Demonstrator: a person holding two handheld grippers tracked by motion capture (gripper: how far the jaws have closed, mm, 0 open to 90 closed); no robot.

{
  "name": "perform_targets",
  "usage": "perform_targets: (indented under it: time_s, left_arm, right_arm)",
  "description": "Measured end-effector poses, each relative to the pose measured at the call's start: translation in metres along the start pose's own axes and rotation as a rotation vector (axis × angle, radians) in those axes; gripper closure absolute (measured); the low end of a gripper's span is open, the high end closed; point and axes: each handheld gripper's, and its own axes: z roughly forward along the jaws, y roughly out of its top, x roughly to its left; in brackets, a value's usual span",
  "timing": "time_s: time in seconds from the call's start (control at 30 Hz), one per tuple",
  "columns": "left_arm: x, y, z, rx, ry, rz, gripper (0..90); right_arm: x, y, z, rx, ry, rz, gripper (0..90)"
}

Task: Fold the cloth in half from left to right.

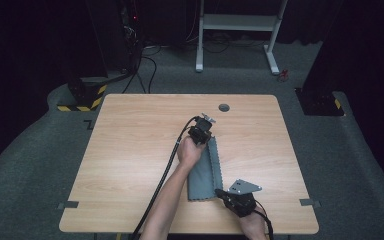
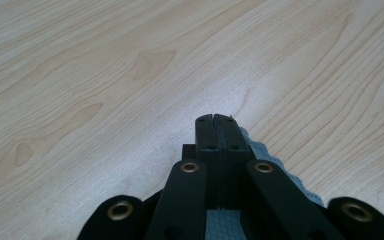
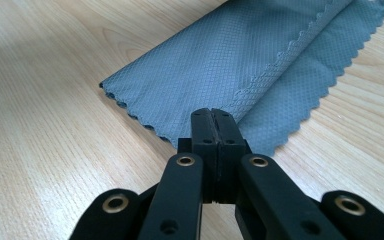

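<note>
The left gripper (image 1: 206, 131) is clamped on the far end of the folded grey microfibre cloth with zigzag edges (image 1: 203, 175), and the right gripper (image 1: 222, 192) looks pinched on the near corner, probably so the fold can be kept taut and lined up. The cloth is laid mid-surface, slightly toward the near edge. Plenty of bare light wooden surface (image 1: 130, 150) is left on both sides for shifting it around.

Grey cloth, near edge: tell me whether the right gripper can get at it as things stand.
Probably yes. The right gripper sits at the near edge of the grey cloth, fingers pressed together, seemingly pinching a scalloped corner. Nothing on the table blocks it; the left gripper works the far end.
</note>
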Motion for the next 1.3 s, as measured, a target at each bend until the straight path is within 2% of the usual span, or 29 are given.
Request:
perform_targets:
  time_s: [0.13, 0.47, 0.63, 0.7, 0.77, 0.87, 1.03, 1.1, 1.2, 1.3]
  left_arm:
    - [-0.002, 0.001, 0.002, 0.001, -0.003, -0.008, 90.0]
    - [-0.007, 0.0, 0.008, 0.005, 0.009, 0.007, 90.0]
    - [-0.009, 0.0, 0.01, -0.012, 0.02, 0.005, 89.1]
    - [-0.01, 0.001, 0.009, -0.022, 0.03, 0.006, 83.0]
    - [-0.009, 0.001, 0.007, -0.031, 0.026, -0.007, 76.1]
    - [-0.007, 0.001, 0.0, -0.043, 0.021, -0.004, 67.8]
    - [-0.002, -0.014, -0.025, -0.068, -0.004, -0.013, 56.1]
    - [0.001, -0.025, -0.034, -0.077, 0.0, -0.011, 54.6]
    - [0.005, -0.044, -0.047, -0.061, 0.002, -0.006, 52.2]
    - [0.004, -0.064, -0.061, -0.069, -0.008, -0.012, 50.5]
  right_arm:
    - [-0.003, -0.002, -0.002, 0.005, -0.007, 0.009, 90.0]
    - [-0.008, -0.005, -0.002, 0.032, -0.01, 0.028, 89.8]
    - [-0.008, -0.004, -0.002, 0.038, -0.016, 0.029, 89.3]
    - [-0.009, -0.003, -0.002, 0.043, -0.013, 0.03, 88.9]
    - [-0.009, -0.004, -0.001, 0.046, -0.015, 0.036, 87.4]
    - [-0.013, -0.004, -0.002, 0.039, -0.028, 0.047, 84.0]
    - [-0.023, 0.003, -0.007, 0.032, -0.056, 0.045, 83.9]
    - [-0.027, 0.008, -0.006, 0.03, -0.067, 0.037, 83.9]
    - [-0.031, 0.015, -0.001, 0.04, -0.072, 0.028, 83.6]
    - [-0.035, 0.02, 0.008, 0.054, -0.078, 0.012, 82.7]
